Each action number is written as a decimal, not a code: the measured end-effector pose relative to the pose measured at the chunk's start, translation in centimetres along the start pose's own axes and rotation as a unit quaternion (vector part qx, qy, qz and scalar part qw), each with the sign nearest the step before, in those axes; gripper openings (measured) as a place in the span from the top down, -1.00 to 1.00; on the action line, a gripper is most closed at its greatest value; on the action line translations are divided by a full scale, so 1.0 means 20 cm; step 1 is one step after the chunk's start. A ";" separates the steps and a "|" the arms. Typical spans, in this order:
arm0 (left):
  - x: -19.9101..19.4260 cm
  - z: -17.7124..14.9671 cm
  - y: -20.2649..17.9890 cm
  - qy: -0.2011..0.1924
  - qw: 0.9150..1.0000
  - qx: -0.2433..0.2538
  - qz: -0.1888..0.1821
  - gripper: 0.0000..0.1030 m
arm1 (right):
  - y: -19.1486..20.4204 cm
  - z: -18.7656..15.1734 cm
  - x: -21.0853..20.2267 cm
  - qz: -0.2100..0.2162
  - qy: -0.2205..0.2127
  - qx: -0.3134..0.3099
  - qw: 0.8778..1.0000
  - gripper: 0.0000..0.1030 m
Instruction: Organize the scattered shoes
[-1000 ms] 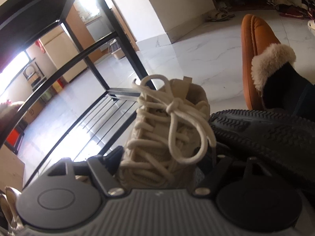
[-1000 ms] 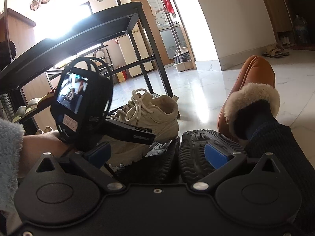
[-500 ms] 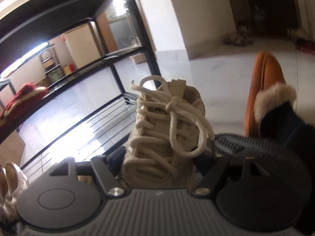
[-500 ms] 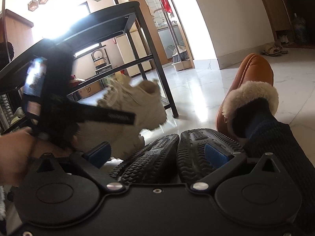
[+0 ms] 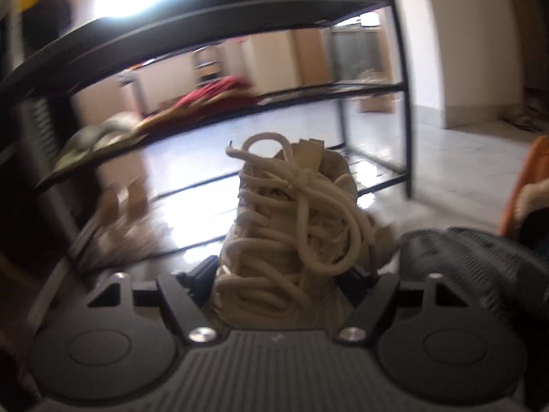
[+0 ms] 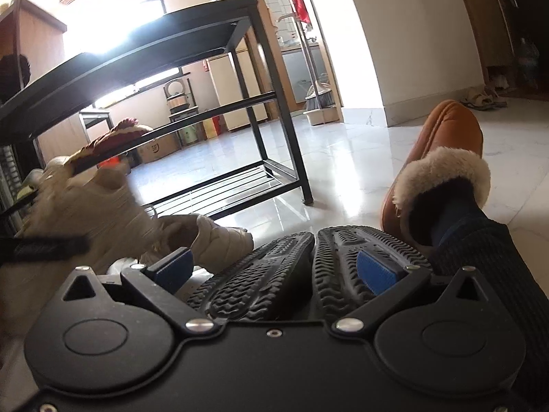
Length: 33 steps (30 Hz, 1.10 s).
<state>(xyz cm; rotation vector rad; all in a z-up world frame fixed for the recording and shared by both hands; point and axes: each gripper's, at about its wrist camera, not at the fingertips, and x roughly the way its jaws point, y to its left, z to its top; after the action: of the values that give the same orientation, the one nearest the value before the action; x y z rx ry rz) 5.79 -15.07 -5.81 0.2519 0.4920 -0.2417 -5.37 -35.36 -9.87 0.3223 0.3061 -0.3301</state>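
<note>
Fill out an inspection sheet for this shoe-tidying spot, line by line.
Surface: glossy white marble floor, bare around the rack.
Job's things: cream laced sneaker in the left tongs; a second cream sneaker on the floor; pair of black shoes, soles showing, in the right tongs.
Clutter: red slipper on the black shoe rack; sandals by the far wall.
Grippers: left tongs shut on the cream laced sneaker; right tongs shut on the black shoes.
Cables: nothing seen.
Surroundings: person's foot in an orange fur-lined slipper; broom and dustpan beyond.
</note>
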 end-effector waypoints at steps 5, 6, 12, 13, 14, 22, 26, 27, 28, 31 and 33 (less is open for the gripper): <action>-0.05 -0.22 0.05 0.024 0.999 -0.014 0.028 -0.42 | 0.05 -0.01 0.00 -0.001 0.000 -0.030 1.000 -1.00; -0.06 -0.28 0.04 0.031 0.999 -0.019 0.026 -0.42 | 0.06 -0.02 0.00 -0.003 0.001 -0.037 0.999 -1.00; -0.05 -0.42 0.01 0.058 0.998 -0.012 -0.006 -0.42 | 0.11 -0.04 0.00 -0.002 0.008 -0.067 0.998 -1.00; -0.04 -0.43 0.01 0.059 0.998 -0.007 -0.013 -0.42 | 0.11 -0.04 0.00 -0.002 0.008 -0.069 0.998 -1.00; -0.05 -0.45 0.02 0.058 0.998 -0.006 -0.016 -0.42 | 0.11 -0.04 0.00 -0.003 0.009 -0.069 0.998 -1.00; 0.15 -0.45 0.18 0.067 0.989 0.061 -0.117 -0.48 | 0.12 -0.05 0.02 0.000 0.016 -0.077 0.997 -1.00; 0.25 -0.43 0.24 0.074 0.988 0.078 -0.107 -0.64 | 0.14 -0.06 0.05 0.001 0.026 -0.080 0.996 -1.00; 0.25 -0.42 0.25 0.065 0.990 0.074 -0.103 -0.65 | 0.14 -0.07 0.05 0.002 0.029 -0.082 0.996 -1.00; 0.24 -0.40 0.26 0.053 0.992 0.065 -0.098 -0.65 | 0.15 -0.07 0.06 0.002 0.031 -0.083 0.996 -1.00; 0.18 -0.36 0.28 0.029 0.994 0.033 -0.099 -0.65 | 0.16 -0.07 0.06 0.004 0.030 -0.090 0.995 -1.00; 0.13 -0.35 0.28 0.018 0.994 0.021 -0.102 -0.65 | 0.17 -0.08 0.06 0.007 0.033 -0.096 0.995 -1.00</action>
<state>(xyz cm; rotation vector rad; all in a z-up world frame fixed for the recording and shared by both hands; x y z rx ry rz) 6.73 -8.12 -12.03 0.2465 0.5490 -0.4483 -3.41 -32.04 -10.80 0.1467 0.3974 -0.2734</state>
